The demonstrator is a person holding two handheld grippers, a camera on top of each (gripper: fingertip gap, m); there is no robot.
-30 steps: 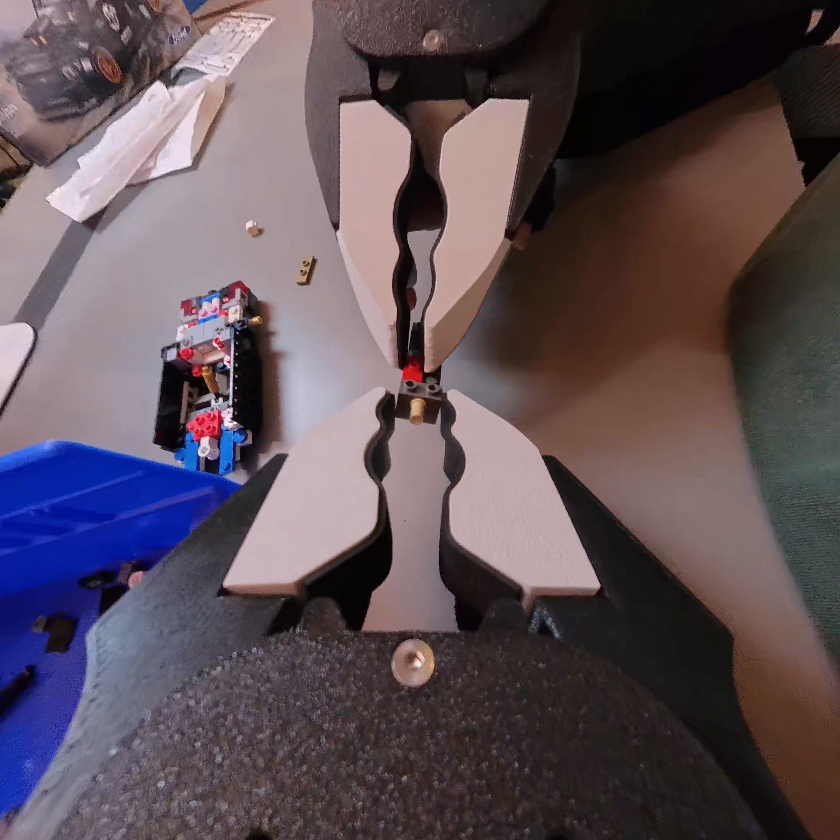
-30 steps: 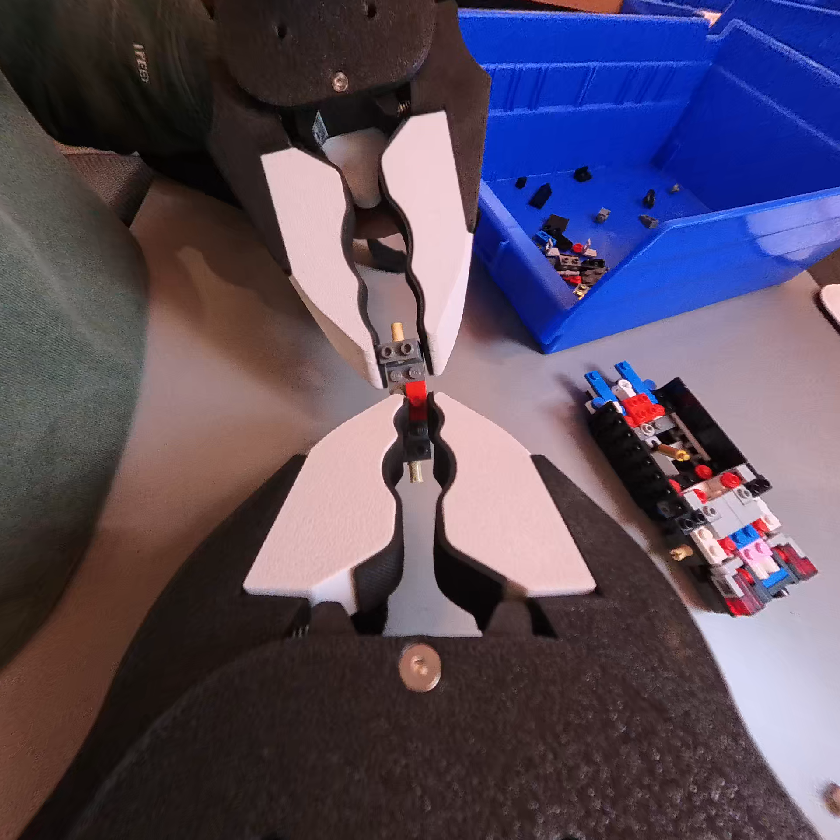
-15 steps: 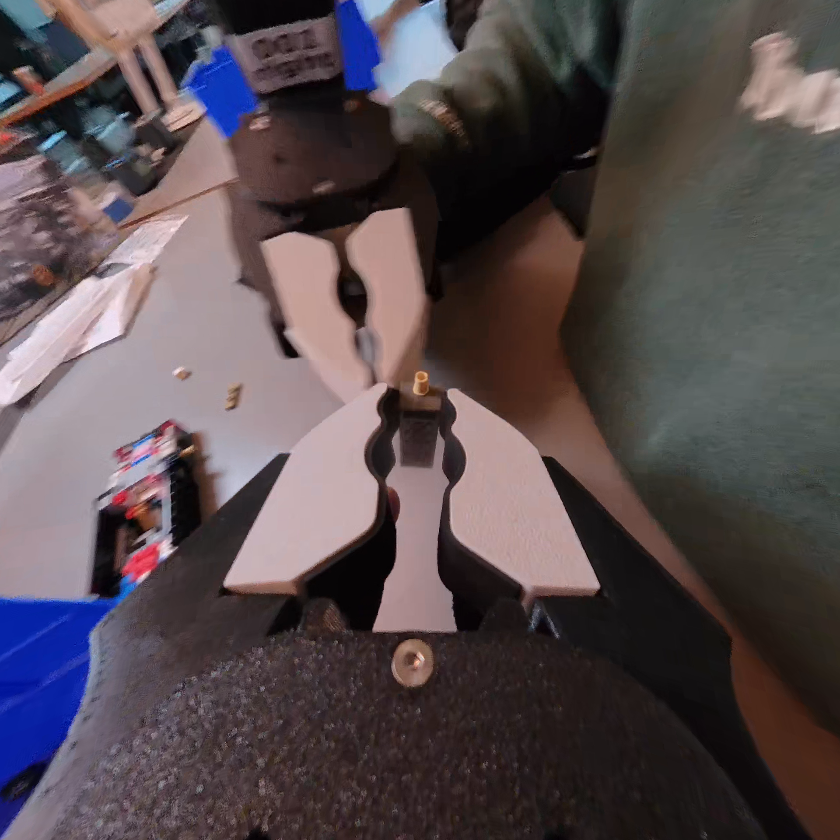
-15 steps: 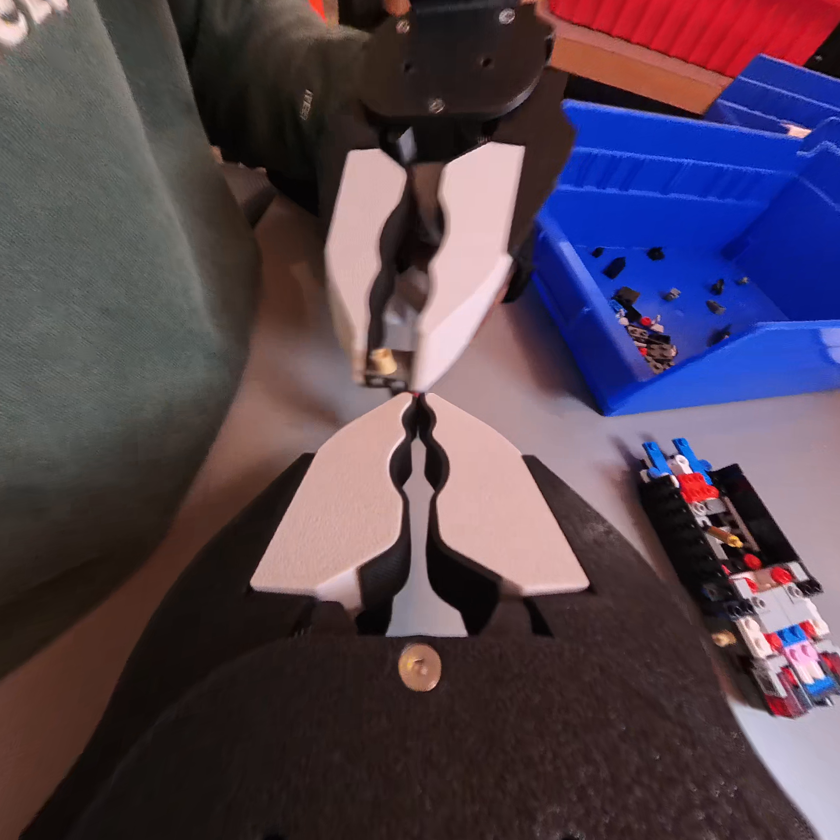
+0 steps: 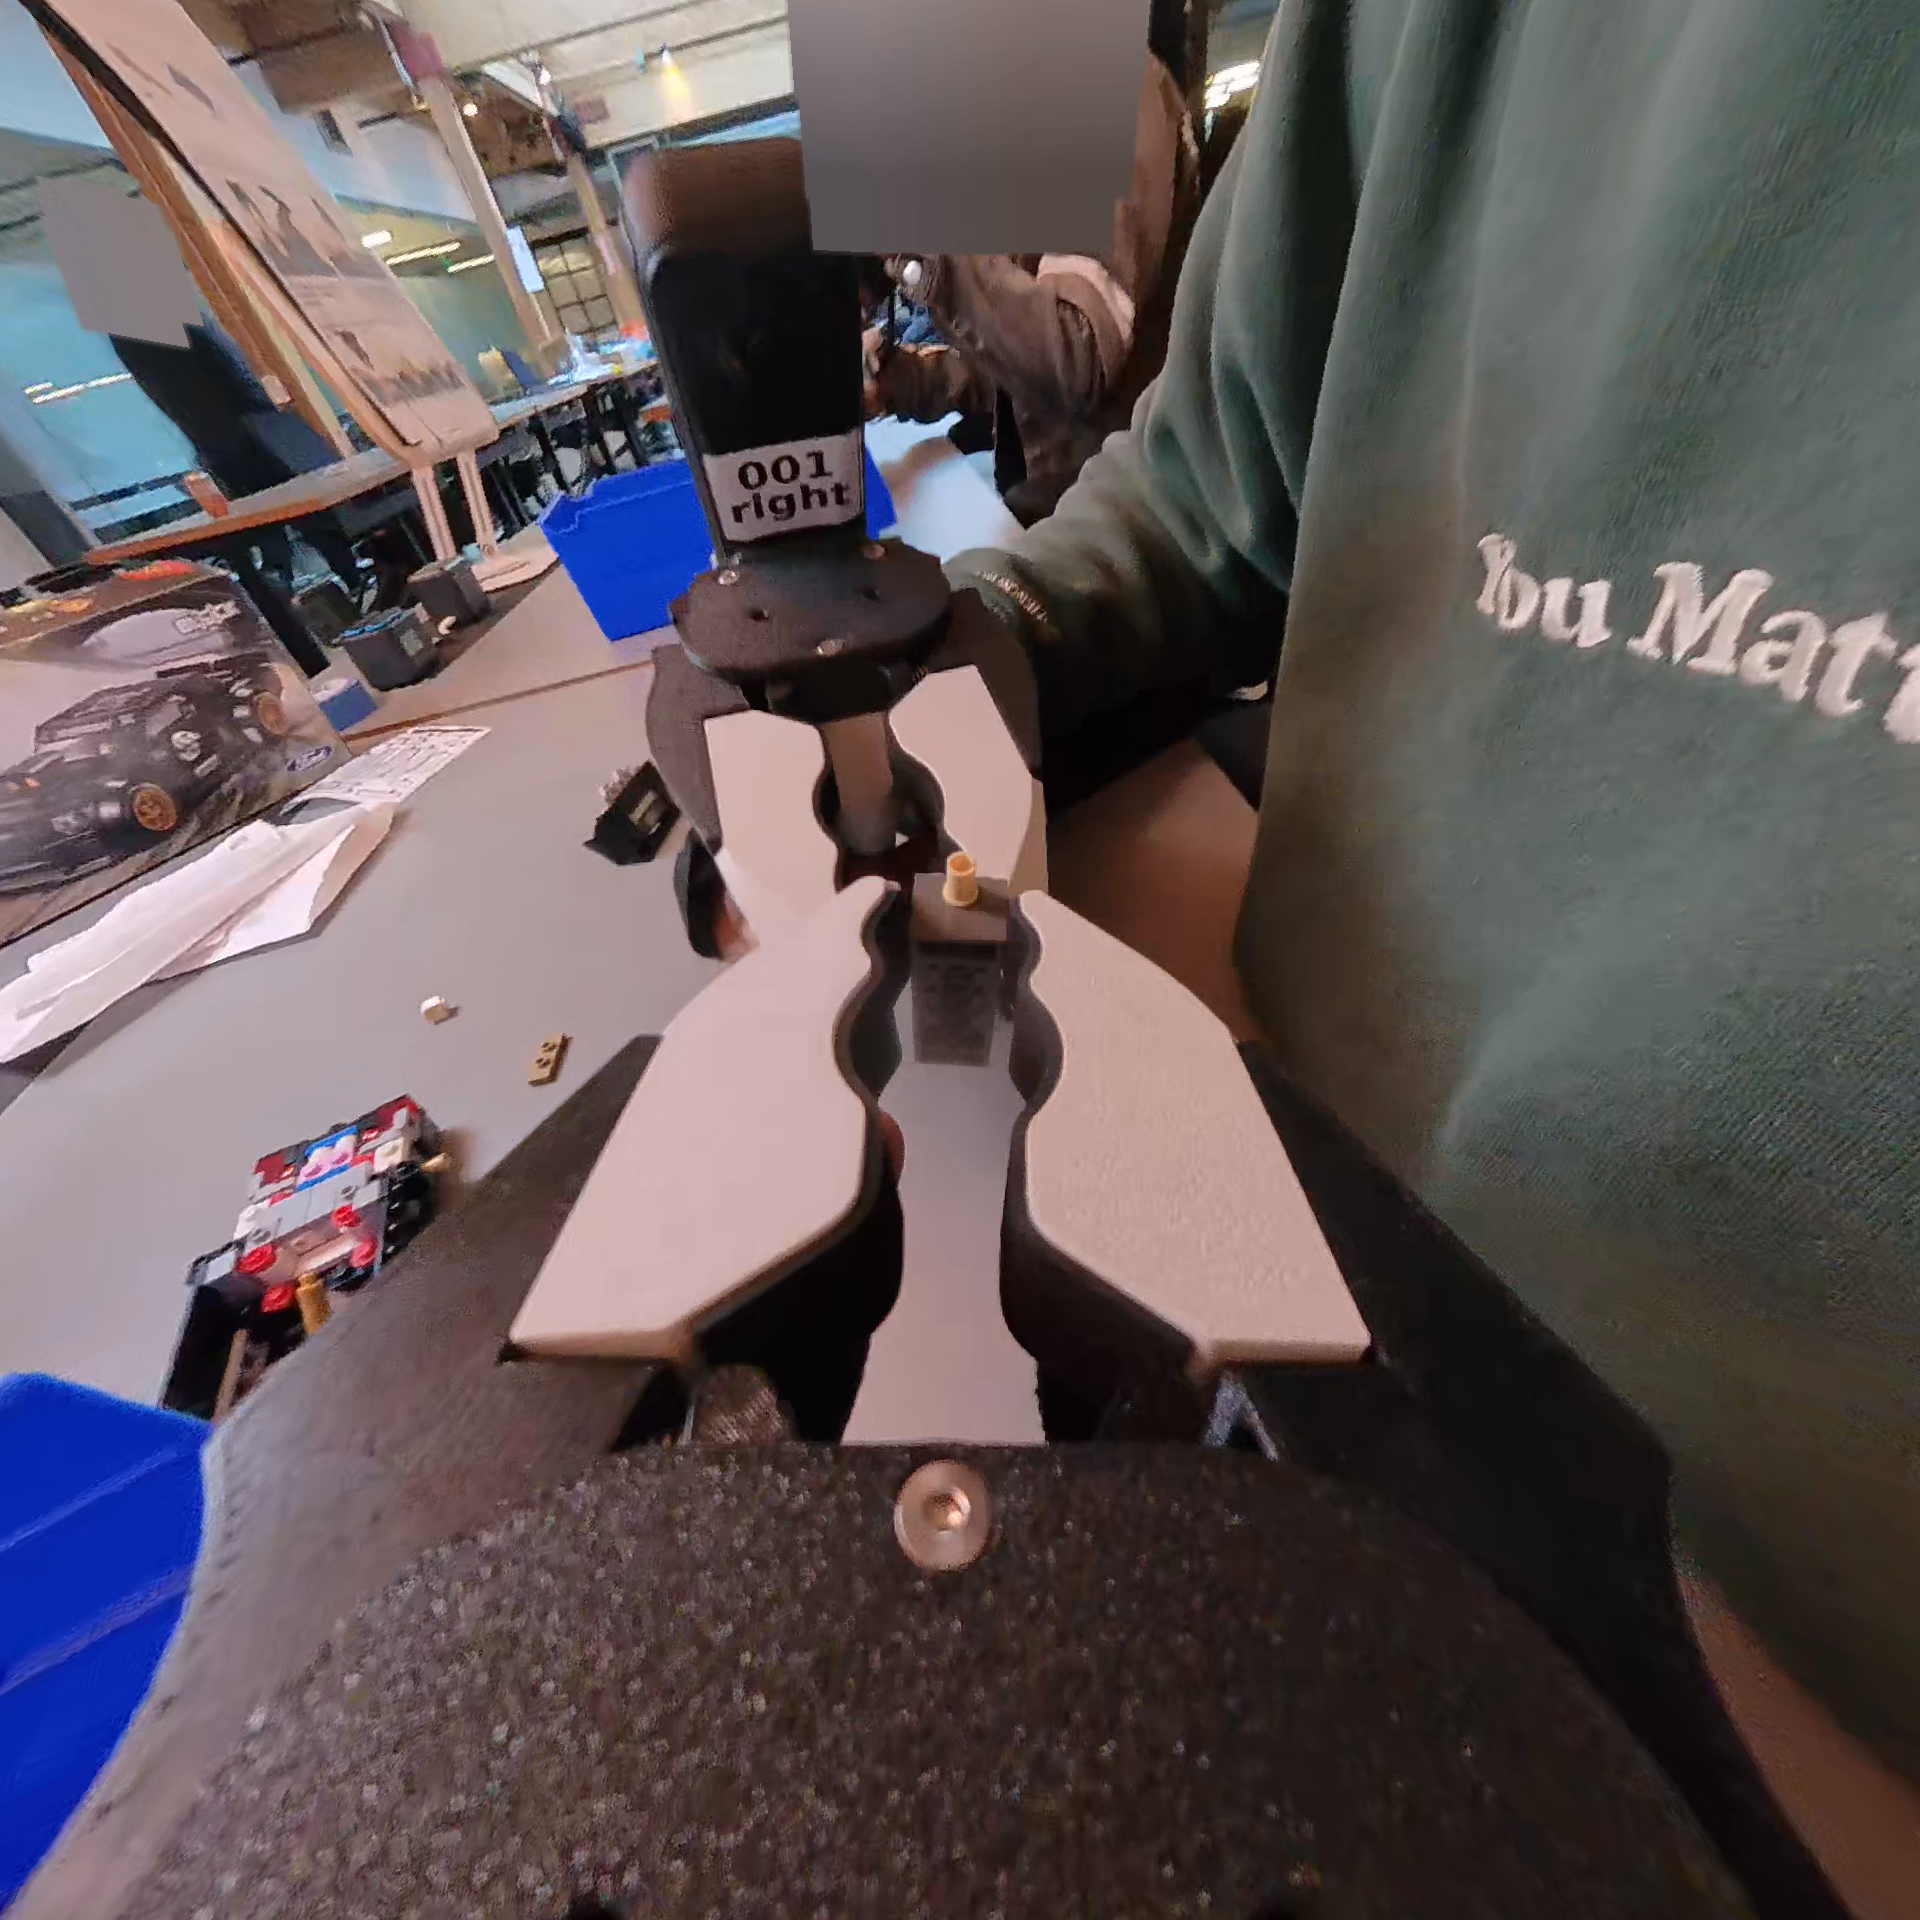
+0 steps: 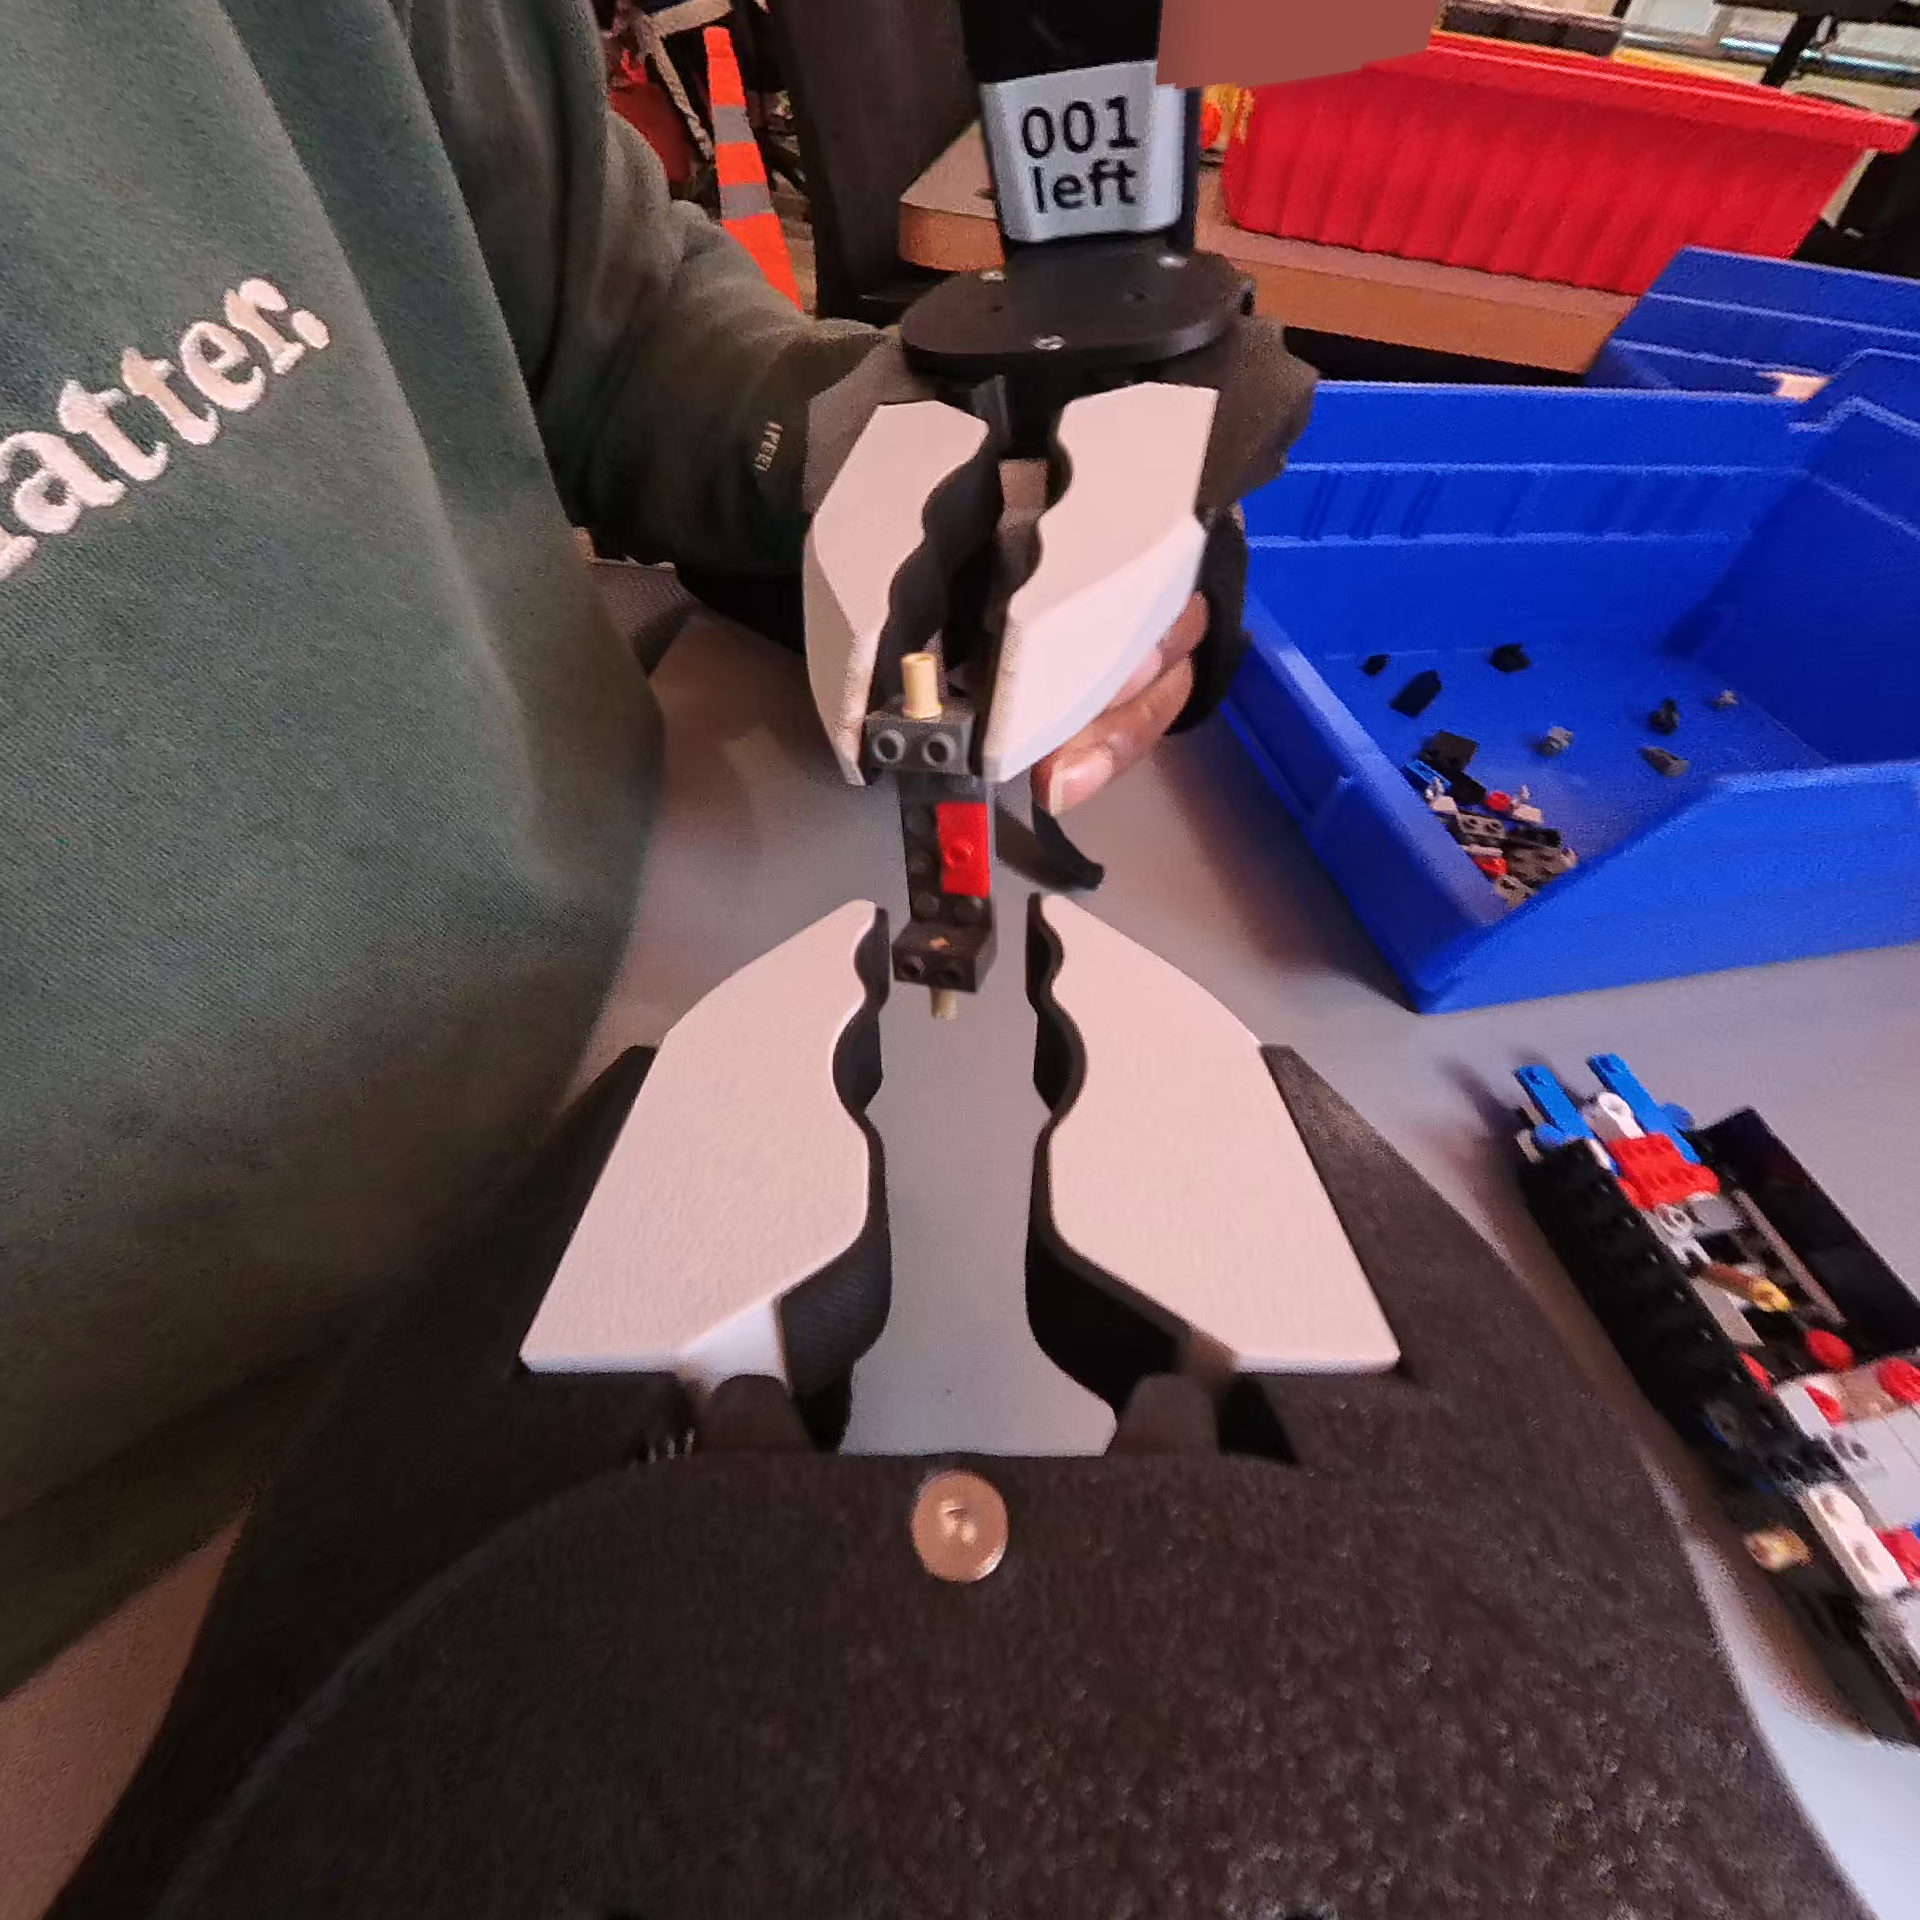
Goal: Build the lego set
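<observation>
Nearest, the right gripper (image 6: 956, 914) is gaping wide, gripping nothing. Just beyond, the left gripper (image 5: 954, 902) is clamping a small black-and-red brick sub-assembly (image 6: 943, 852) by its grey top (tan pins poking out both ends). Farther off, the half-built car chassis (image 6: 1756, 1340) is lying beside a blue parts bin (image 6: 1621, 935); both grippers are wearing white printed labels.

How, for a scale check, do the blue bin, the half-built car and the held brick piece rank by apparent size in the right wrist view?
1. blue bin
2. half-built car, though the frame edge crops it
3. held brick piece
</observation>
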